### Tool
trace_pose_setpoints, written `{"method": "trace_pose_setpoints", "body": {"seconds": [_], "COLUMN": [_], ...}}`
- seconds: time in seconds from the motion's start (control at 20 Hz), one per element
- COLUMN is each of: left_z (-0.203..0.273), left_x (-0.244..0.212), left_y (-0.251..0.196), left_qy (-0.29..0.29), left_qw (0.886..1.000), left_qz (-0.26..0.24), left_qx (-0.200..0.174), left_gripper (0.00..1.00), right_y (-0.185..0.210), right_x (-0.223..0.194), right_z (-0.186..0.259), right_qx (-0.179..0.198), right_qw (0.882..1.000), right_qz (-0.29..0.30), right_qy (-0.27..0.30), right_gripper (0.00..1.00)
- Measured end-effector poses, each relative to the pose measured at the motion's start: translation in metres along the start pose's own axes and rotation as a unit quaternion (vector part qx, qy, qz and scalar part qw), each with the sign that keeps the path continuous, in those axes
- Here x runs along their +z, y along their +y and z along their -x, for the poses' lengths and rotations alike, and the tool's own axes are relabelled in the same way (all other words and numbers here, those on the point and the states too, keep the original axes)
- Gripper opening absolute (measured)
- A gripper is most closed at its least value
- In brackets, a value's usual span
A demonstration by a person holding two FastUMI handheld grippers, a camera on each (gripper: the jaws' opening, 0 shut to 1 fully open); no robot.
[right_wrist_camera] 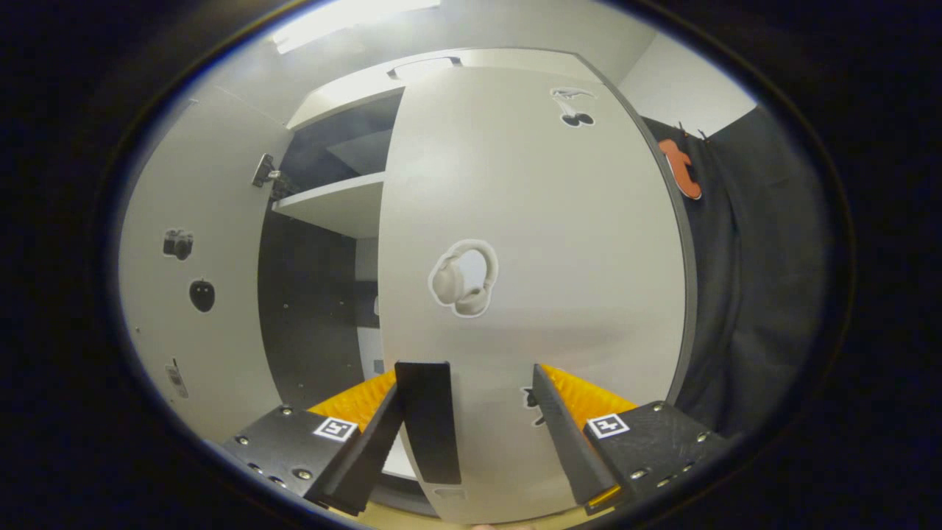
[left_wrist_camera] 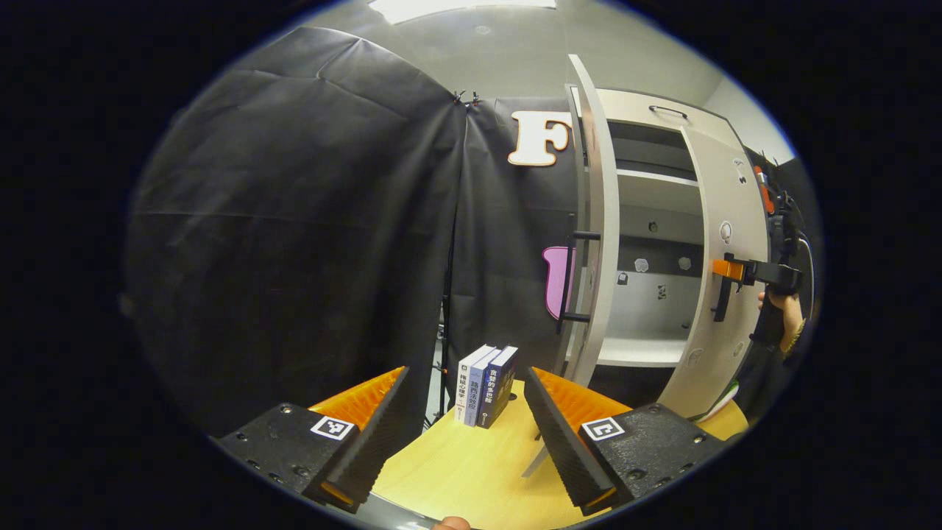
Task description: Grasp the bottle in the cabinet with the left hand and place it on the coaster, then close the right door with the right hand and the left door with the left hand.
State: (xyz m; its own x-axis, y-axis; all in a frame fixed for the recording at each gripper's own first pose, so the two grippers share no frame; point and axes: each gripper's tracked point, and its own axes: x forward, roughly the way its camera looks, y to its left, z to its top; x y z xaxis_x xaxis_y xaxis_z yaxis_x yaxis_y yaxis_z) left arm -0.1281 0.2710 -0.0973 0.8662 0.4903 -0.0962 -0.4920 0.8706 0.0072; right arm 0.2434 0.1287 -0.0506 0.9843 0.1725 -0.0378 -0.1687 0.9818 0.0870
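Observation:
The white cabinet (left_wrist_camera: 651, 199) stands with both doors swung out. In the left gripper view its left door (left_wrist_camera: 600, 243) is seen edge-on with a black handle (left_wrist_camera: 572, 276). My left gripper (left_wrist_camera: 464, 434) is open and holds nothing, low over the yellow table (left_wrist_camera: 471, 471), to the left of that door. My right gripper (right_wrist_camera: 467, 434) is open against the front of the right door (right_wrist_camera: 537, 243). That door's black handle (right_wrist_camera: 430, 419) lies between the fingers, close to the left finger (right_wrist_camera: 368, 442). From the left gripper view, the right gripper (left_wrist_camera: 739, 270) meets the right door's handle (left_wrist_camera: 723, 298).
Three books (left_wrist_camera: 486, 386) stand upright on the table just ahead of my left gripper. A hand (left_wrist_camera: 781, 309) holds the right gripper beside the right door. The cabinet shelf (right_wrist_camera: 335, 202) and the left door's inner face (right_wrist_camera: 195, 287) lie to the left of the right door.

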Motion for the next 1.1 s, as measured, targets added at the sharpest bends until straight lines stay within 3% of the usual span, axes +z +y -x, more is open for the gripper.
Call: {"method": "trace_pose_setpoints", "body": {"seconds": [0.2, 0.55, 0.6, 1.0, 1.05, 1.1], "left_z": [0.000, -0.002, -0.002, -0.005, -0.006, -0.007], "left_x": [-0.001, -0.002, -0.001, -0.001, -0.001, -0.001], "left_y": [0.006, 0.011, 0.013, 0.018, 0.018, 0.018], "left_qy": [0.001, -0.001, -0.001, -0.003, -0.004, -0.004], "left_qw": [1.000, 1.000, 1.000, 1.000, 1.000, 1.000], "left_qz": [-0.001, -0.003, -0.003, -0.005, -0.005, -0.006], "left_qx": [0.008, 0.017, 0.019, 0.028, 0.028, 0.028], "left_gripper": [0.97, 0.97, 0.93, 0.96, 0.93, 0.96], "right_y": [0.000, 0.000, 0.000, -0.001, -0.001, -0.002], "right_x": [-0.001, -0.003, -0.003, -0.004, -0.005, -0.005], "right_z": [-0.005, -0.012, -0.013, -0.019, -0.018, -0.020], "right_qx": [-0.012, -0.031, -0.033, -0.049, -0.050, -0.051], "right_qw": [1.000, 0.999, 0.999, 0.998, 0.998, 0.998], "right_qz": [0.008, 0.022, 0.024, 0.031, 0.032, 0.033], "right_qy": [-0.001, -0.003, -0.003, -0.006, -0.006, -0.006], "right_gripper": [0.97, 0.97, 0.97, 0.98, 0.98, 0.98]}}
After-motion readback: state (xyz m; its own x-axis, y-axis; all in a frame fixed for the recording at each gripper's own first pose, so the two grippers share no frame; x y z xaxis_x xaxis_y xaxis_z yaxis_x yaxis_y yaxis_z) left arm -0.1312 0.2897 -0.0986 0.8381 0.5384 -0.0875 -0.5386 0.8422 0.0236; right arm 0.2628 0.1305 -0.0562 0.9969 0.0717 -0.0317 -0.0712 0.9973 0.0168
